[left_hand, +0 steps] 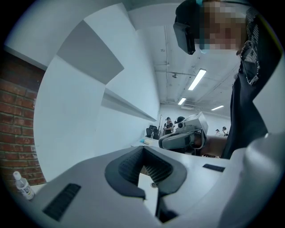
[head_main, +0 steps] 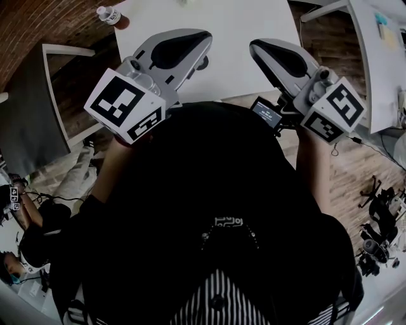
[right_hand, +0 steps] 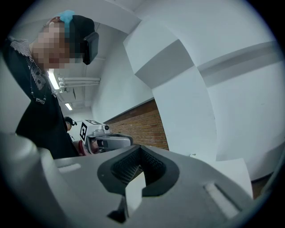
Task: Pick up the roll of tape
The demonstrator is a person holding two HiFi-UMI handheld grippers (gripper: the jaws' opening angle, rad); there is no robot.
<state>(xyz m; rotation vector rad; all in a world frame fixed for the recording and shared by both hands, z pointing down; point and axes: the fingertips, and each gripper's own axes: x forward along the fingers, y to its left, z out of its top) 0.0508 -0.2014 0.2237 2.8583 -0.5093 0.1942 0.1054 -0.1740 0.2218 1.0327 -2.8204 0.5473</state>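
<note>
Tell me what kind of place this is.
Probably a shared indoor workroom or lab. There is a plain white table, a red brick wall, long strip lights on the ceiling, and other people working in the background.

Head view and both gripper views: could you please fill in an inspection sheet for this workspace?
Surface: white table, partly in view.
Job's things: tape roll, nothing seen.
Clutter: bottle at the table's left edge.
Grippers: left gripper and right gripper both shut, empty, held up near the chest.
Cables: cable on the floor, right side.
Surroundings: brick wall; people far behind.
</note>
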